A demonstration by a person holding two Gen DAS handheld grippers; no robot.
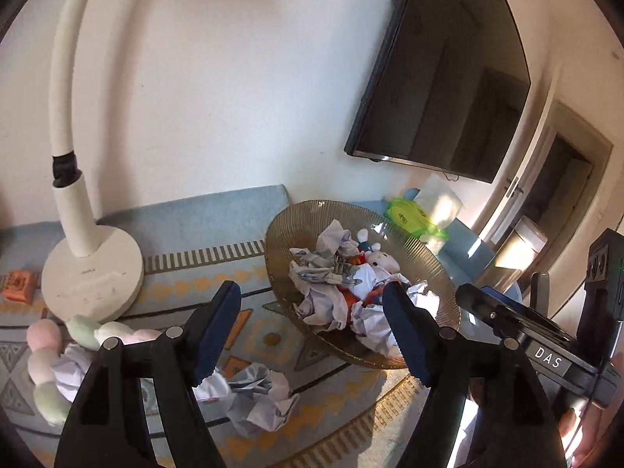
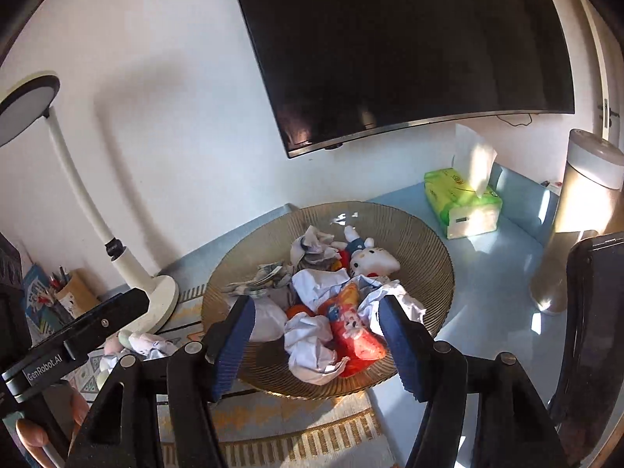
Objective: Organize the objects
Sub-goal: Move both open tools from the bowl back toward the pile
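Ribbed amber glass bowl (image 2: 421,257) holds crumpled white paper (image 2: 312,351), partly burying a red packet (image 2: 353,327). Left gripper (image 1: 312,331) and right gripper (image 2: 318,345) gape empty before it.

left tool (image 1: 312,335) | black, blue ribbed pads (silver screws) | right tool (image 2: 316,347) alike

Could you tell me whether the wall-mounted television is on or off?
Off: the television screen is uniformly dark, showing only faint reflections.

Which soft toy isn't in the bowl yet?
The pastel plush toy lies on the mat beside the lamp base; the white kitty toy already sits in the glass bowl.
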